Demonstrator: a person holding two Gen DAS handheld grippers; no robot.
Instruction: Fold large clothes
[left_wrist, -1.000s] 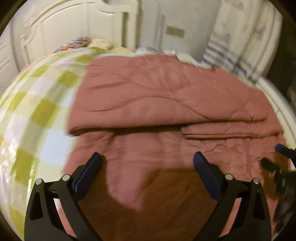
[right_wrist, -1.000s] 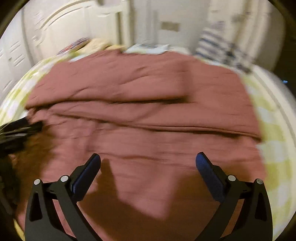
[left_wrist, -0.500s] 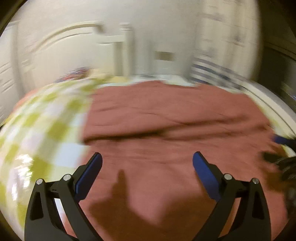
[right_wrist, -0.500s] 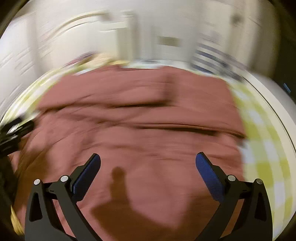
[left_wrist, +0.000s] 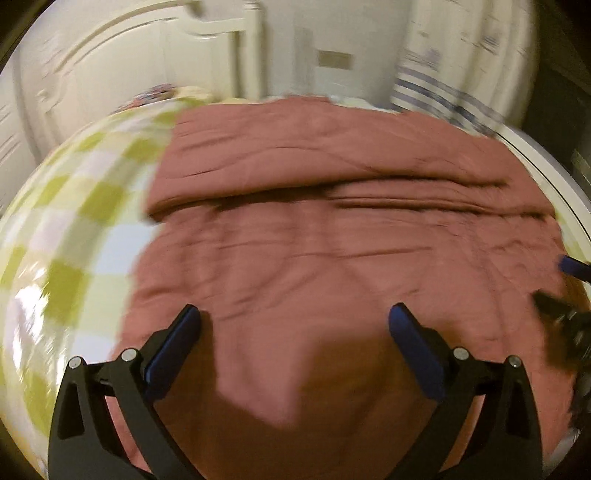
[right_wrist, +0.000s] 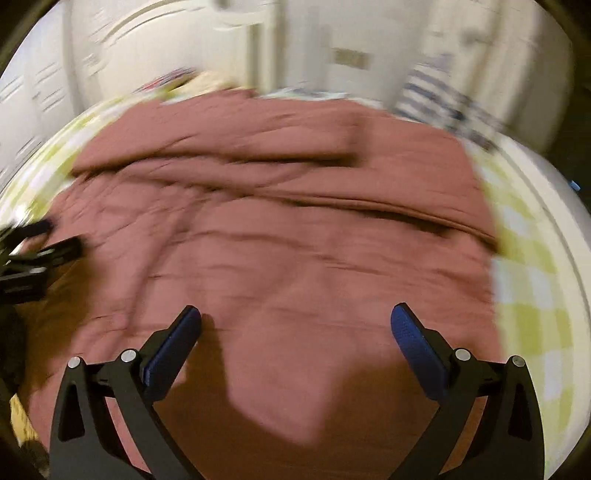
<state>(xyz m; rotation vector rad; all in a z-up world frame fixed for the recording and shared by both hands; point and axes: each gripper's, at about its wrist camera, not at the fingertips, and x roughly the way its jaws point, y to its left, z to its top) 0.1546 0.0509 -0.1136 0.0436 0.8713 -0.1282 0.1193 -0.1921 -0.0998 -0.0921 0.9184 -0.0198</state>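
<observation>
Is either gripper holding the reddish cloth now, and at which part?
Nothing is held: the left gripper and the right gripper are open above the reddish cloth.

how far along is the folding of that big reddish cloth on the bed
Done: the far part of the reddish cloth already lies doubled over itself, its folded edge running across the middle. In hand: nothing; the left hand-held gripper and right hand-held gripper are both open above the near half. Left: the near half still lies flat on the checked sheet, needing further folds.

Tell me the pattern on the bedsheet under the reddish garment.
The bedsheet is checked in yellow-green and white, clearest in the left wrist view.
</observation>
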